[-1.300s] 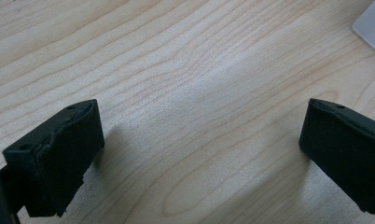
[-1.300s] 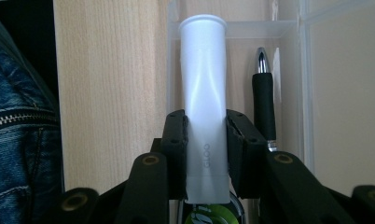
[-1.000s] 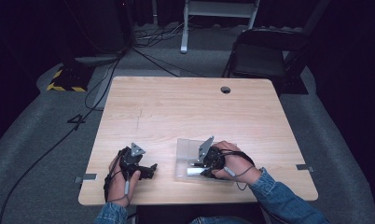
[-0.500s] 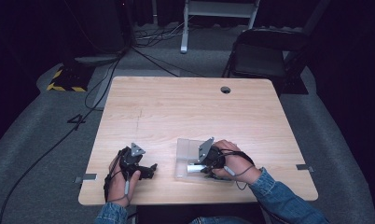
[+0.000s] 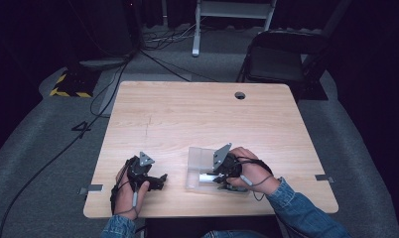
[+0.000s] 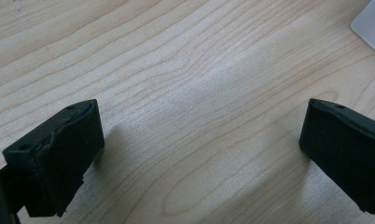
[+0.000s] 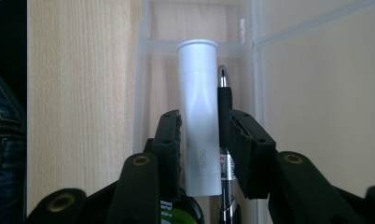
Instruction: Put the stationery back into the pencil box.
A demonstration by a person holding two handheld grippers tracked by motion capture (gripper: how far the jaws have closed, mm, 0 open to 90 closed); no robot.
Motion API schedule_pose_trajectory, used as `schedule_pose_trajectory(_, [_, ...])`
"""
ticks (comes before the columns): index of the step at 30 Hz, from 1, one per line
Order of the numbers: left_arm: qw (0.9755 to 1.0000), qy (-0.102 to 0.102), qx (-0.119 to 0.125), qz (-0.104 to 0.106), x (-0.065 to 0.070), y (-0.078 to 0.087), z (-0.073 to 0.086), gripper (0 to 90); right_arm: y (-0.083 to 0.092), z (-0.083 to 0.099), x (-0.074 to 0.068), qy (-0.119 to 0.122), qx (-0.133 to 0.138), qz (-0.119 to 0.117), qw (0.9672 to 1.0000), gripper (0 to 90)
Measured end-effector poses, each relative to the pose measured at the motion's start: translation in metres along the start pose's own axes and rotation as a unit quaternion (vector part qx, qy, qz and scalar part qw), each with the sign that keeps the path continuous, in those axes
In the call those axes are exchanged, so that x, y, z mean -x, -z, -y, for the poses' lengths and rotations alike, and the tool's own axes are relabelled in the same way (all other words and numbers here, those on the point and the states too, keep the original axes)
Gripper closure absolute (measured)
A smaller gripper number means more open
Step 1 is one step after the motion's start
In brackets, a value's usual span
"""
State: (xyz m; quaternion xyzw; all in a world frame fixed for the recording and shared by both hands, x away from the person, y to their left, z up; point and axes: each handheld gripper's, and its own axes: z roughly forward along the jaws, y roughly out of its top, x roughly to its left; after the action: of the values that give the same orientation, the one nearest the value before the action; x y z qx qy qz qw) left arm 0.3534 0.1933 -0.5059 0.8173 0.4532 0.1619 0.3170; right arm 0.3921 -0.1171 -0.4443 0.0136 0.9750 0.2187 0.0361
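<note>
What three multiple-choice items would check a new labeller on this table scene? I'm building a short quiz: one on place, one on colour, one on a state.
1. The clear tray lies
A. by the right gripper
B. at the far edge
C. on the chair

2. The tube in the tray is
A. red
B. white
C. green

3. The left gripper is
A. shut on a pen
B. shut on nothing
C. open over bare table

Key: 1 A, the right gripper reaches into the tray; 2 B, it shows white between the jaws; 3 C, its jaws stand wide apart over wood.

Folding chair, perhaps cables.
</note>
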Motion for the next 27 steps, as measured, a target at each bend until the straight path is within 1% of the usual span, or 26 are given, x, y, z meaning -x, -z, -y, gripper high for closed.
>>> schedule_pose_trajectory(1, [1.0000, 0.000, 0.000, 0.000, 0.000, 0.000, 0.000, 0.2, 0.003, 0.000, 0.001, 0.003, 0.008, 0.004, 1.0000, 64.9])
schedule_pose_trajectory(3, [1.0000, 0.000, 0.000, 0.000, 0.000, 0.000, 0.000, 0.1, 0.007, 0.001, 0.002, -0.007, 0.015, 0.008, 0.9998, 64.1])
schedule_pose_trajectory(5, [1.0000, 0.000, 0.000, 0.000, 0.000, 0.000, 0.000, 0.2, 0.013, 0.003, 0.003, -0.017, 0.029, 0.014, 0.9993, 62.8])
schedule_pose_trajectory(8, [1.0000, 0.000, 0.000, 0.000, 0.000, 0.000, 0.000, 0.2, 0.021, 0.005, 0.005, -0.029, 0.044, 0.027, 0.9983, 61.7])
schedule_pose_trajectory(11, [1.0000, 0.000, 0.000, 0.000, 0.000, 0.000, 0.000, 0.1, 0.030, 0.008, 0.008, -0.045, 0.068, 0.037, 0.9960, 58.4])
schedule_pose_trajectory(12, [1.0000, 0.000, 0.000, 0.000, 0.000, 0.000, 0.000, 0.2, 0.033, 0.009, 0.008, -0.051, 0.073, 0.041, 0.9952, 58.0])
schedule_pose_trajectory(16, [1.0000, 0.000, 0.000, 0.000, 0.000, 0.000, 0.000, 0.1, 0.045, 0.015, 0.012, -0.063, 0.090, 0.052, 0.9926, 54.6])
schedule_pose_trajectory(21, [1.0000, 0.001, 0.000, 0.001, 0.000, 0.000, 0.000, 0.2, 0.058, 0.024, 0.017, -0.085, 0.108, 0.069, 0.9881, 51.2])
schedule_pose_trajectory(24, [1.0000, 0.003, 0.000, -0.002, -0.001, 0.000, 0.000, 0.4, 0.068, 0.031, 0.020, -0.101, 0.121, 0.082, 0.9841, 48.3])
schedule_pose_trajectory(25, [1.0000, 0.007, 0.001, -0.002, -0.001, 0.000, 0.000, 0.4, 0.072, 0.035, 0.021, -0.106, 0.126, 0.089, 0.9823, 47.0])
schedule_pose_trajectory(27, [1.0000, 0.008, 0.001, -0.005, -0.001, 0.000, 0.000, 0.4, 0.078, 0.040, 0.023, -0.114, 0.130, 0.096, 0.9802, 45.6])
